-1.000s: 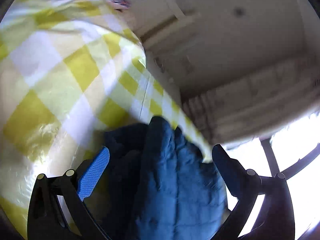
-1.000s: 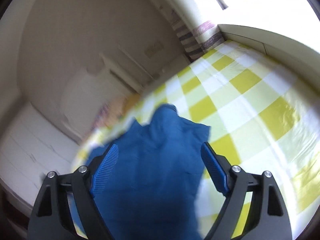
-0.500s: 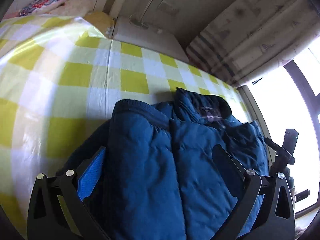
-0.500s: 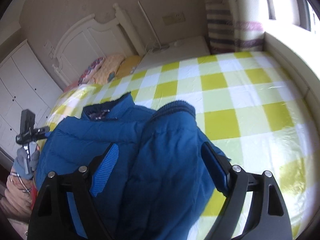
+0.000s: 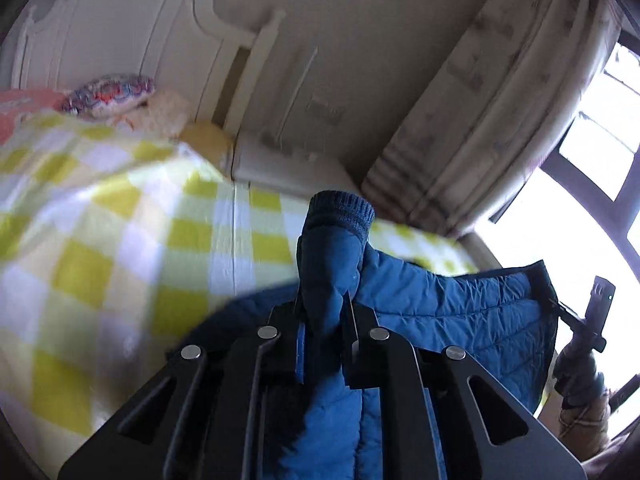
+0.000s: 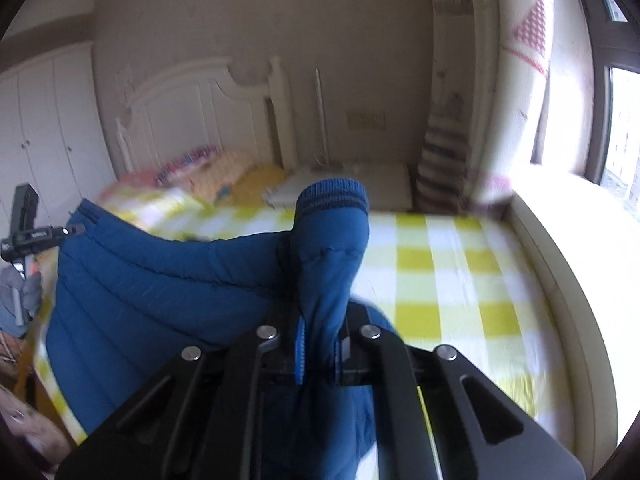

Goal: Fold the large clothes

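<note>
A blue quilted puffer jacket (image 5: 460, 312) hangs lifted above a bed with a yellow and white checked cover (image 5: 100, 240). My left gripper (image 5: 324, 312) is shut on one sleeve just below its ribbed cuff (image 5: 340, 210). My right gripper (image 6: 322, 320) is shut on the other sleeve below its ribbed cuff (image 6: 332, 196). The jacket body (image 6: 160, 288) spreads between the two grippers. The right gripper also shows in the left wrist view (image 5: 596, 316), and the left gripper in the right wrist view (image 6: 28, 232).
A white headboard (image 6: 192, 108) with patterned pillows (image 5: 110, 90) stands at the bed's far end. A white bedside unit (image 6: 360, 184) sits beside it. Curtains (image 5: 500, 112) and a bright window (image 6: 624, 128) line one side. White wardrobes (image 6: 36, 120) stand on the other.
Both grippers went from open over the jacket lying on the bed to shut on a sleeve each. The jacket has been lifted off the bed.
</note>
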